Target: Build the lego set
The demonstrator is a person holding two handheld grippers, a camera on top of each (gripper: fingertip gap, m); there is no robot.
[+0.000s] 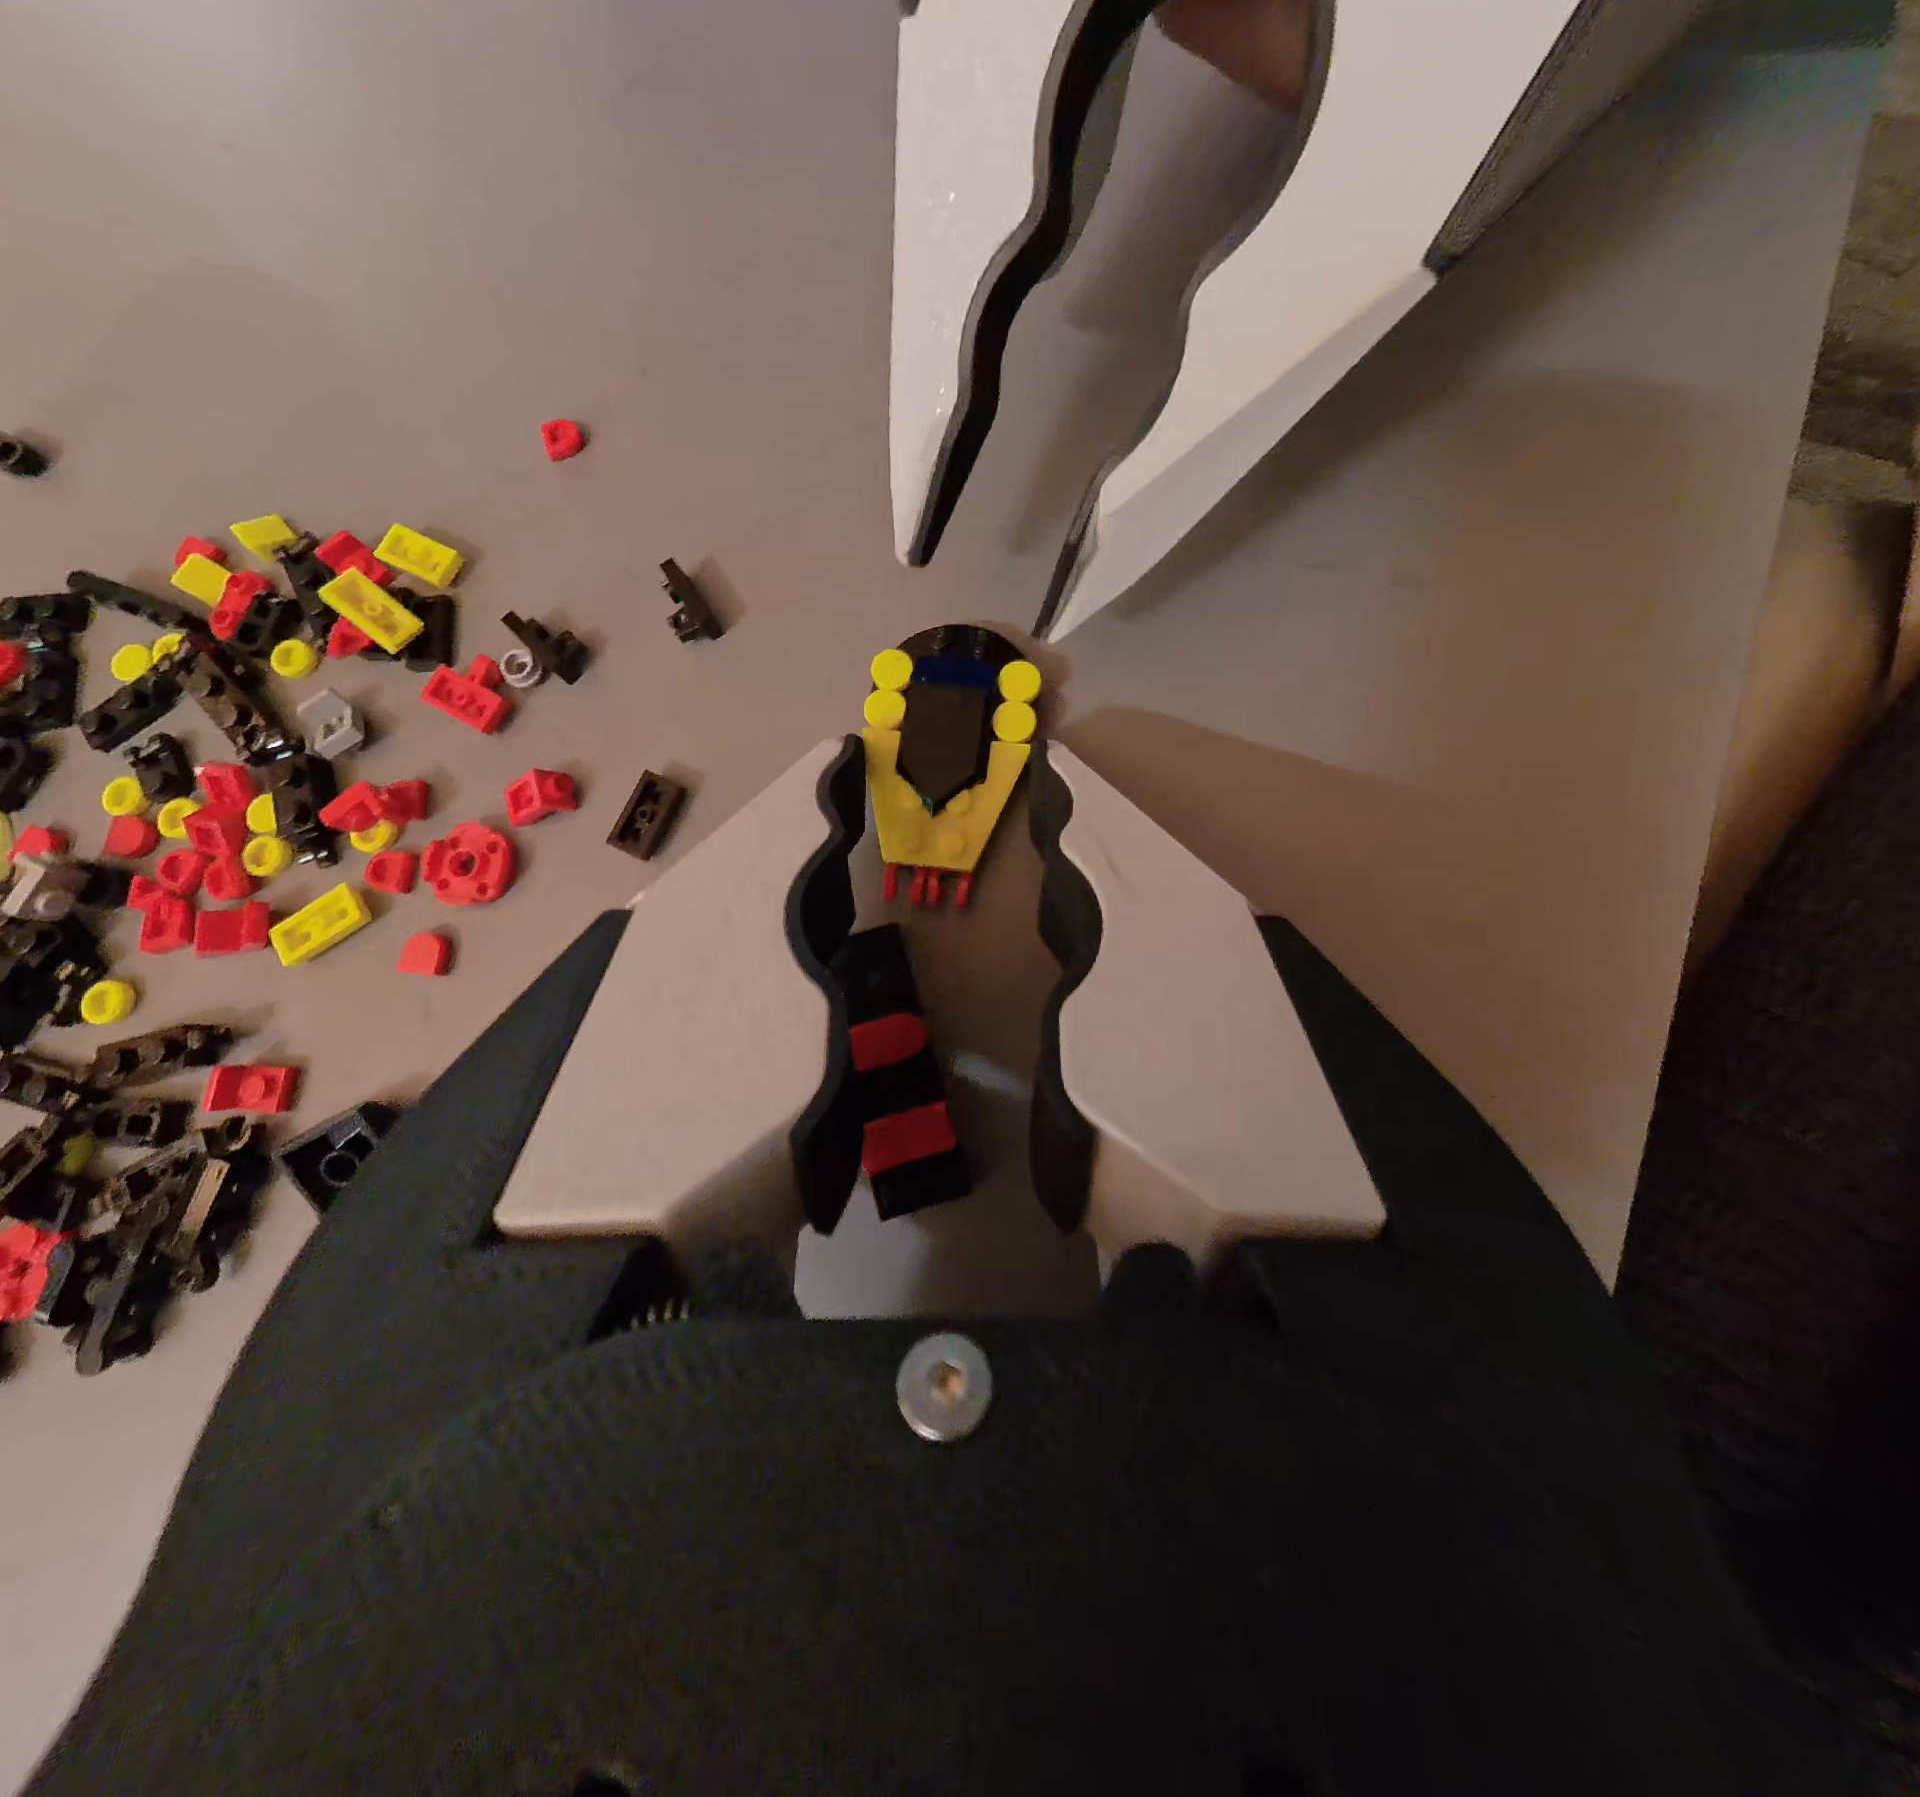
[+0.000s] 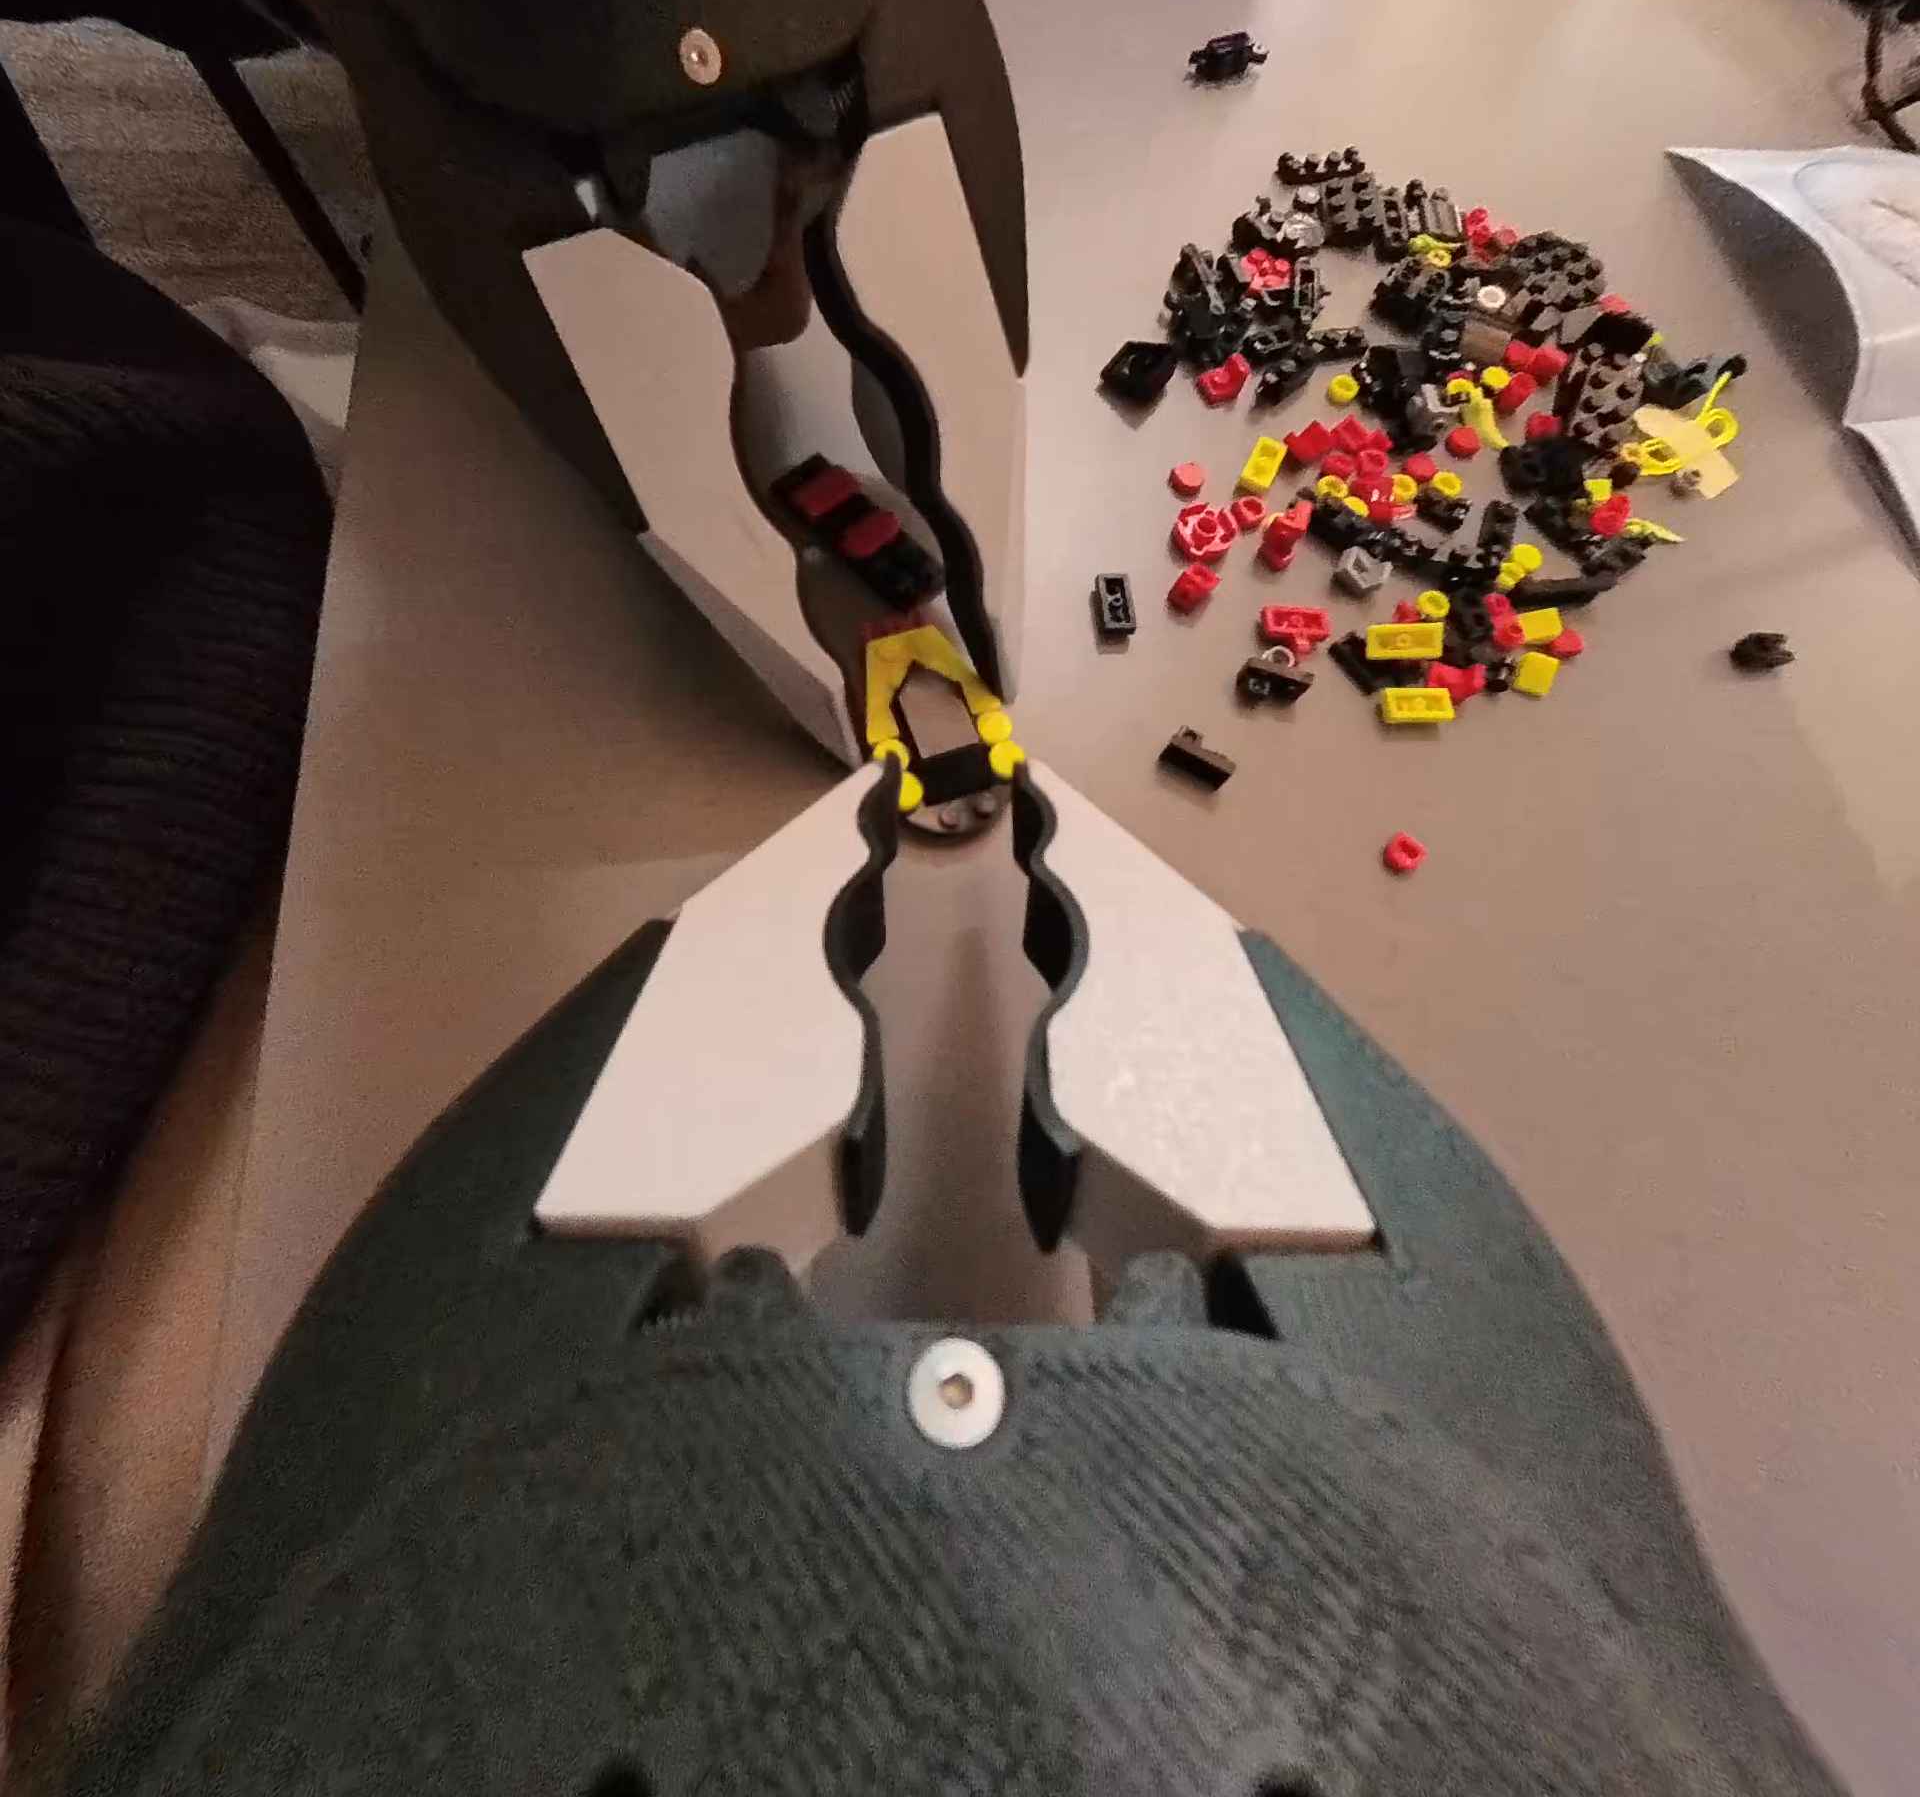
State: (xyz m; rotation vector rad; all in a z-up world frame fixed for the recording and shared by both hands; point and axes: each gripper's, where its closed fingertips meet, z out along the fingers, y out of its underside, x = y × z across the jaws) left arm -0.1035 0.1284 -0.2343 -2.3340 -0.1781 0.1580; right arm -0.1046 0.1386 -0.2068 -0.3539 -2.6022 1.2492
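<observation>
We see the left gripper (image 1: 940, 812) narrowly closed on the partly built yellow, black and red lego model (image 1: 940, 791) at frame centre. The right gripper (image 2: 945, 791) meets its rounded black end, fingers narrow and gripping it. Bare beige tabletop (image 1: 416, 189) lies open at upper left. The loose pile of red, yellow and black bricks (image 1: 208, 812) crowds the left edge.

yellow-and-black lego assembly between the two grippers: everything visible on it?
The partly built yellow-and-black lego assembly looks like hard plastic: a yellow wedge plate around a black pointed tile, yellow round studs on both sides, a round black end plate, small red prongs, then a black tail with red bands. The left gripper flanks the wedge; the right gripper brackets the round end.
</observation>
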